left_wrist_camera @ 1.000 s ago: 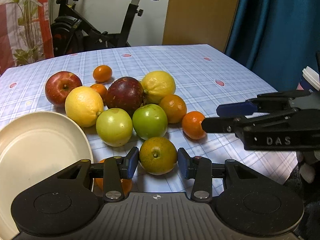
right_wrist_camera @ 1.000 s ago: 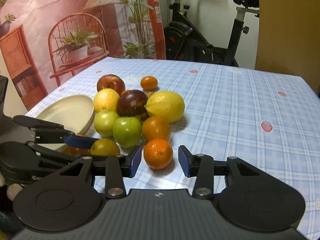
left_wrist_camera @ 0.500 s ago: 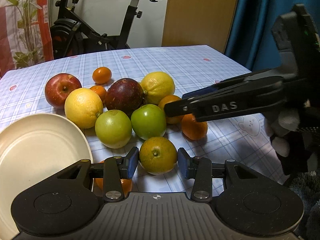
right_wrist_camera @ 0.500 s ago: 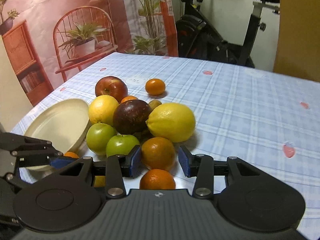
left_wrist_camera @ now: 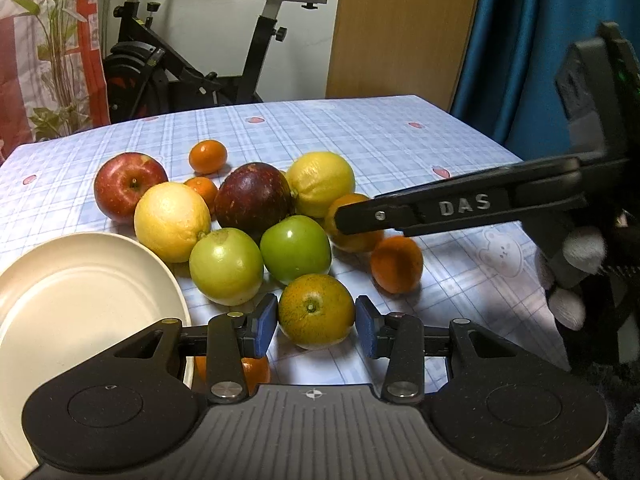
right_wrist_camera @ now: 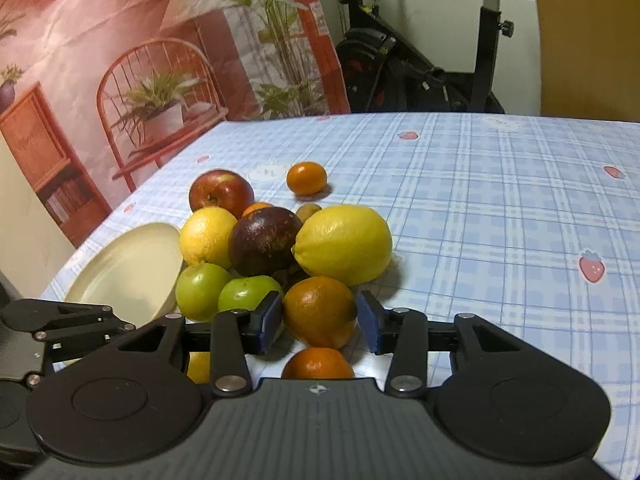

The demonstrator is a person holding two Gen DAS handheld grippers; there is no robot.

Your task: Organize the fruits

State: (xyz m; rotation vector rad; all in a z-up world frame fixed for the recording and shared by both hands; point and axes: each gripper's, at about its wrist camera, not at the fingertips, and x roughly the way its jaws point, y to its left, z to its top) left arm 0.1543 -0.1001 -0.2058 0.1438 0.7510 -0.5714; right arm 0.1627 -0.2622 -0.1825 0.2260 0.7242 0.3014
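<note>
Left wrist view first: my left gripper point(left_wrist_camera: 316, 327) sits low over the table with a green-tinged orange point(left_wrist_camera: 313, 314) framed between its blue pads. The jaws are set narrow, a pad close at each side of the fruit, and I cannot tell whether they press on it or only flank it. That orange lies on the cloth just to the right of the cream plate point(left_wrist_camera: 80, 300), which holds no fruit.

From the right wrist view my right gripper point(right_wrist_camera: 320, 323) is set just as narrow around a second orange point(right_wrist_camera: 318, 308), at the side of the heap away from the plate. Here too I cannot tell whether the pads bite (the gaps are too thin to read). A third orange point(right_wrist_camera: 318, 364) lies nearer to me than that one, half hidden by the gripper body.

Beside the plate's far rim sits a pale yellow citrus point(left_wrist_camera: 172, 222), with a red apple point(left_wrist_camera: 129, 186) behind it. Two green apples point(left_wrist_camera: 226, 266) touch side by side to the right of the plate. Beyond them a dark red apple point(left_wrist_camera: 253, 200) leans against a lemon point(left_wrist_camera: 322, 182). A small orange point(left_wrist_camera: 208, 156) sits alone, farther from the plate than the heap. One more orange point(left_wrist_camera: 254, 372) peeks from under my left finger, right at the plate's edge.

Everything rests on a blue checked tablecloth point(left_wrist_camera: 360, 132); an exercise bike point(left_wrist_camera: 180, 64) stands beyond the table.
</note>
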